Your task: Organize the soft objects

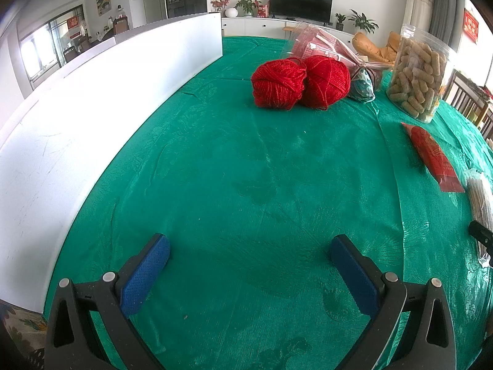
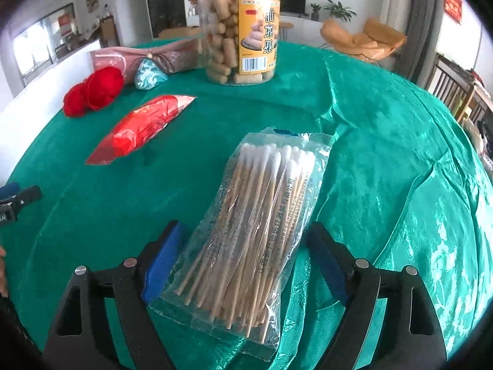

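Daylight fills a white-walled living room. A dark flat television (image 1: 300, 3) stands on a long low white cabinet (image 1: 262, 27) against the far wall, flanked by green potted plants (image 1: 363, 22). A tan leather lounge chair (image 2: 363, 38) sits near grey curtains (image 1: 440, 3). Glass sliding doors (image 1: 52, 46) (very bright) open at the left.

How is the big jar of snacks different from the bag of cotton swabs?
The snack jar stands upright, while the cotton swab bag lies flat on the green tablecloth. The snack jar is stiff clear plastic with a yellow label; the cotton swab bag is soft, crinkly film with printed writing. The snack jar sits far back, untouched; the cotton swab bag lies between the right gripper's open jaws. Both are see-through.
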Available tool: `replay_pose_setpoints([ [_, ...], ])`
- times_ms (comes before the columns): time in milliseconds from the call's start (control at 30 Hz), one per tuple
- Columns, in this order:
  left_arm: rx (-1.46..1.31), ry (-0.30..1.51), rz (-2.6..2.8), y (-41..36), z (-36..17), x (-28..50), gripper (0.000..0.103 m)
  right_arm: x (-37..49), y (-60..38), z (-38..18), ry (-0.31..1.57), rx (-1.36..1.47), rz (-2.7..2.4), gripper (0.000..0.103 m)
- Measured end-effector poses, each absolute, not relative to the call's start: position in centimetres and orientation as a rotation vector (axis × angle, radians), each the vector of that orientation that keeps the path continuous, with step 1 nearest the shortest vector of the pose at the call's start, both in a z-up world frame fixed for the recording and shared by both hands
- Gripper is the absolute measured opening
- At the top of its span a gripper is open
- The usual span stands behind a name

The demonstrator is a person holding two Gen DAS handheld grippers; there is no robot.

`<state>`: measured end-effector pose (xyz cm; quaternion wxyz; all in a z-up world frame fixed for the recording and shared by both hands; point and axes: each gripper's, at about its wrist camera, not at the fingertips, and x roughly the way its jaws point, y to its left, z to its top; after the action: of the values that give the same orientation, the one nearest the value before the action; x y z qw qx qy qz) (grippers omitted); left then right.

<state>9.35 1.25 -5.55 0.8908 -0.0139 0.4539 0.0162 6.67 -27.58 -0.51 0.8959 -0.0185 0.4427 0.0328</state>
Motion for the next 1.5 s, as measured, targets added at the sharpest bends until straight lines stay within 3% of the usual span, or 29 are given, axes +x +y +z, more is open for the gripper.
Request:
replay_pose_setpoints([
  [1167, -0.03, 0.942, 0.031, 1.2, -5.6, 9.3, 0.103, 6.6, -27.7, -0.5, 0.915, -0.038, 0.069, 0.085],
  [1500, -0.307, 0.925, -0.113, 4.8, -4.6, 9.7, 0.103, 6.6, -27.7, -0.5, 0.915, -0.037, 0.069, 0.085],
])
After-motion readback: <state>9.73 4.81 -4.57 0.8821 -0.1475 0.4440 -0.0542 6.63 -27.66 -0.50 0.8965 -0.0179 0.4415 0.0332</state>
